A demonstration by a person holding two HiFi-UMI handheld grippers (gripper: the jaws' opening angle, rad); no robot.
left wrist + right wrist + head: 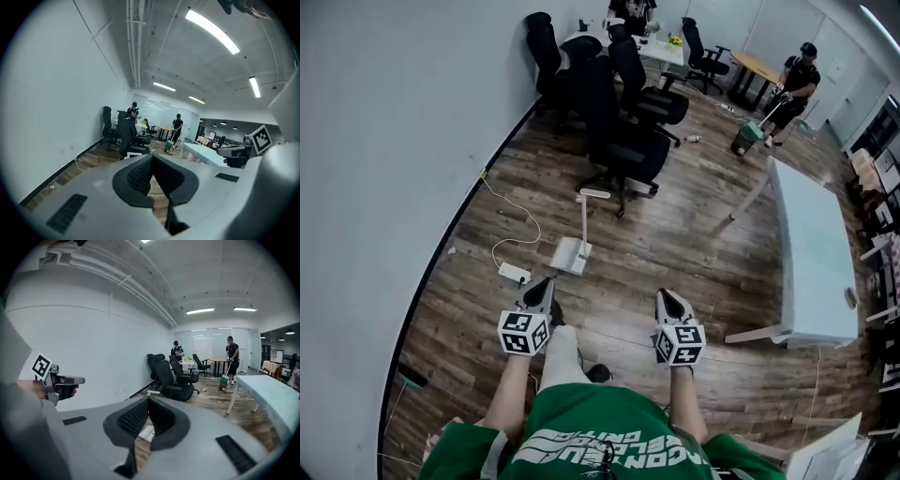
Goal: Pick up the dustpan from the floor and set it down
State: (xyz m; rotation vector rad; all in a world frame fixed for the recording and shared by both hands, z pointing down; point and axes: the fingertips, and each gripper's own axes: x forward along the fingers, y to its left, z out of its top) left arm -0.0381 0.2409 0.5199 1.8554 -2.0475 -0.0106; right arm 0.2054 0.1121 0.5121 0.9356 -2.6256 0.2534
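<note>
The white dustpan (570,254) stands on the wood floor with its long handle (584,220) upright, just ahead of me and slightly left. My left gripper (542,284) hovers close to its near left edge, apart from it, jaws shut with nothing between them. My right gripper (667,297) is held level with it further right, also shut and empty. In the right gripper view a bit of the dustpan (146,433) shows through the gap under the closed jaws of the right gripper (147,399). The left gripper (152,157) points toward the chairs.
A white power strip (514,273) with its cable lies left of the dustpan, near the wall (384,141). Black office chairs (623,141) stand beyond it. A white table (811,253) is at the right. A person (794,82) with a broom stands far back.
</note>
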